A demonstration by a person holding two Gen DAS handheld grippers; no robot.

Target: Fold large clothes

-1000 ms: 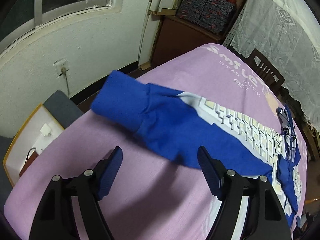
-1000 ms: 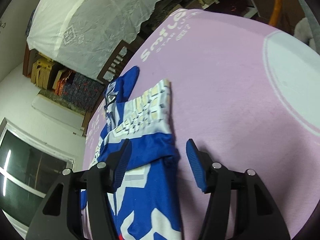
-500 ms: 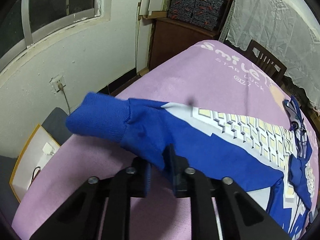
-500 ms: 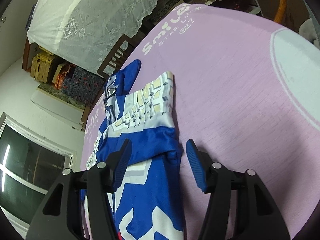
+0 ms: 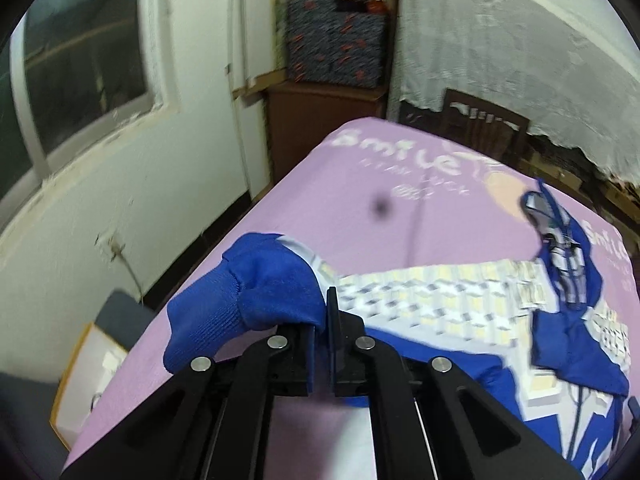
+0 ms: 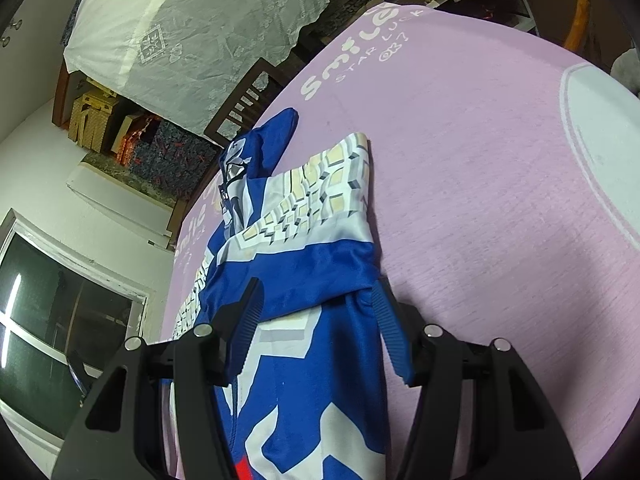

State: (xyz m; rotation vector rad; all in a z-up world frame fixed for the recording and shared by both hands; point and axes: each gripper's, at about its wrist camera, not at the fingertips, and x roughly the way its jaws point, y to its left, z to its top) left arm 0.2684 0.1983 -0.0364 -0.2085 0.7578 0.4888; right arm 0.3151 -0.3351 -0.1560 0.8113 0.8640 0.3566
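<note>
- On my left wrist feed, at the far left, I see a dark window [image 5: 80, 60] set in a white wall [image 5: 132, 184], and below it an orange-edged box [image 5: 86, 376] on the floor beside the bed.
- The bed is covered by a pink sheet [image 5: 344, 208] with white lettering printed near its far end.
- My left gripper [image 5: 320, 328] is clenched on the blue sleeve [image 5: 256, 292] of the jacket; the jaws stand almost together with a fold of cloth pinched between them, and the ribbed cuff [image 5: 200, 332] hangs out to the left of the fingers.
- Right of that grip, the jacket's white-and-cream checked panel [image 5: 440, 292] stretches across the sheet toward its bunched blue collar area [image 5: 568, 272].
- Beyond the bed stand a wooden cabinet [image 5: 320, 120] with patterned boxes on top, a dark chair [image 5: 484, 120], and a white lace curtain [image 5: 500, 40].
- On my right wrist feed, the blue and white jacket [image 6: 304, 264] lies along the left part of the pink sheet [image 6: 480, 200].
- My right gripper [image 6: 316, 328] is released, jaws wide apart, straddling the jacket's folded blue edge; the right finger [image 6: 390, 336] sits just at the cloth's right border, but I cannot tell whether it touches.
- A pale round print [image 6: 600, 128] marks the sheet at the far right.
</note>
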